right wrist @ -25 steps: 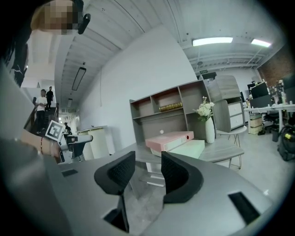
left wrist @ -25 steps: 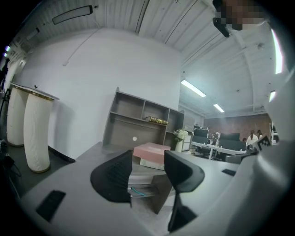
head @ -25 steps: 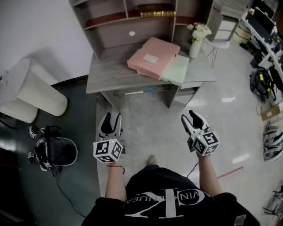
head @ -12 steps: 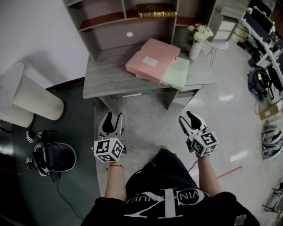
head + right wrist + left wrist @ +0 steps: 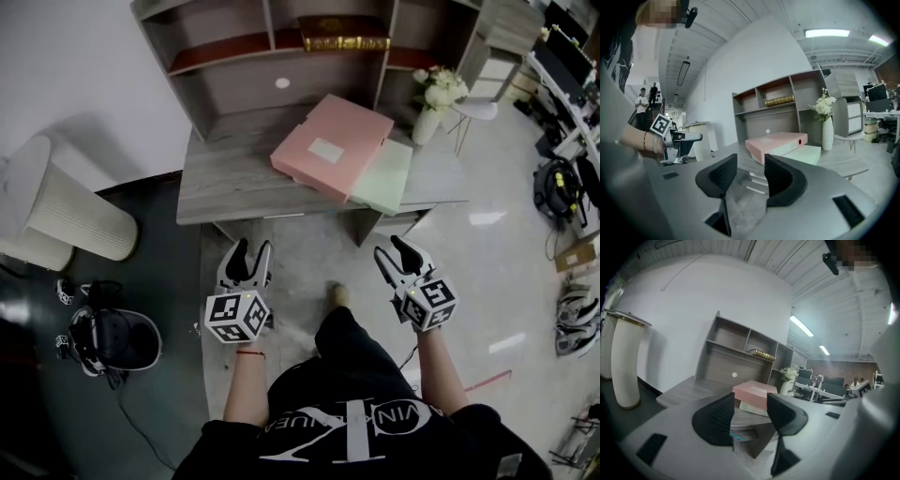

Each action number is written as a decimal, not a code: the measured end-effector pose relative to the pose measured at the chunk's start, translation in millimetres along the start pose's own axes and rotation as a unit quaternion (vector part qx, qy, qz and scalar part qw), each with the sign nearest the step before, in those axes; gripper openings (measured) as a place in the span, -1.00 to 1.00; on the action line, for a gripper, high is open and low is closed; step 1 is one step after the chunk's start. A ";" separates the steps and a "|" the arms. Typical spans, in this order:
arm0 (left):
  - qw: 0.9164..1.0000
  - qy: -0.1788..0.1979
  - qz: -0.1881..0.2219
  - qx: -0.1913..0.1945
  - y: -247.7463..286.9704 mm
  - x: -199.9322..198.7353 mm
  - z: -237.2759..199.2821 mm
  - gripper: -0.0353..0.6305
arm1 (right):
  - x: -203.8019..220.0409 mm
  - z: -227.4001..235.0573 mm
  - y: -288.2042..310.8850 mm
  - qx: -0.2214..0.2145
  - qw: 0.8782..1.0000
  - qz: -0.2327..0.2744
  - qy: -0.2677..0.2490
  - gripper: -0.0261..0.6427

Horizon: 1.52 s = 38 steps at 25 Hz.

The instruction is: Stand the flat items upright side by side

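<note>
Holding my left gripper [image 5: 253, 251] and right gripper [image 5: 394, 251] short of the desk [image 5: 225, 183], jaws apart and empty, I risk a shallow pinch sliding the pink file [image 5: 333, 147], lying flat on the green file [image 5: 384, 178] near the desk's right front corner, off the edge or into the vase [image 5: 433, 103].

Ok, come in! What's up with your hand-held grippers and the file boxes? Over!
Left hand-held gripper and right hand-held gripper open, empty, short of the desk. Pink file box flat on green file box, not yet upright. Flower vase close beside them.
</note>
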<state>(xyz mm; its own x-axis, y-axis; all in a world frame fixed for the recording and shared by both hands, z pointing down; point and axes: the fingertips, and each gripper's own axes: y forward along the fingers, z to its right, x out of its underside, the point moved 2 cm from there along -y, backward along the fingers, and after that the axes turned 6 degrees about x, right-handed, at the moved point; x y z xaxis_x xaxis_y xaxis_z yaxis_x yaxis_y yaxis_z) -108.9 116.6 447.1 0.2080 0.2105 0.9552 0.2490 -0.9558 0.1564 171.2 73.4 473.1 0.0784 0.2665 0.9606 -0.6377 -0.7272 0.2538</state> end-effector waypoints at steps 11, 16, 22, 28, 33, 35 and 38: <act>0.995 -0.090 -0.026 0.030 88.2 8.0 0.1 -0.29 | -11.9 51.9 67.7 -0.025 0.999 -0.026 0.000 -0.34; 0.990 -0.133 -0.028 0.045 121.8 11.7 -0.4 -0.29 | -15.0 67.7 96.5 -0.040 0.999 -0.037 0.001 -0.34; 0.971 -0.217 -0.047 0.086 161.0 30.8 6.1 -0.14 | -20.8 84.7 127.2 -0.056 0.997 -0.048 -0.005 -0.33; 0.950 -0.296 -0.044 0.094 195.1 48.1 7.0 -0.02 | -17.8 95.5 147.8 -0.077 0.995 -0.063 -0.016 -0.33; 0.923 -0.370 -0.040 0.100 219.1 62.4 9.9 0.08 | -18.3 111.6 161.1 -0.081 0.994 -0.069 -0.020 -0.33; 0.910 -0.399 -0.041 0.102 226.5 72.0 12.7 0.14 | -18.6 116.8 166.3 -0.083 0.994 -0.071 -0.022 -0.33; 0.899 -0.425 -0.034 0.104 236.2 80.9 15.6 0.22 | -16.8 121.0 173.4 -0.088 0.993 -0.077 -0.023 -0.33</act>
<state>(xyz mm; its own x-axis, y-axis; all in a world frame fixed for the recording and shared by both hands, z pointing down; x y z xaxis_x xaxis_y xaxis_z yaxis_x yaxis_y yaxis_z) -18.5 -89.0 557.4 0.8102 0.4331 0.3950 0.4425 -0.8938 0.0724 152.1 -133.7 514.6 0.2174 0.3342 0.9171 -0.7394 -0.5570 0.3782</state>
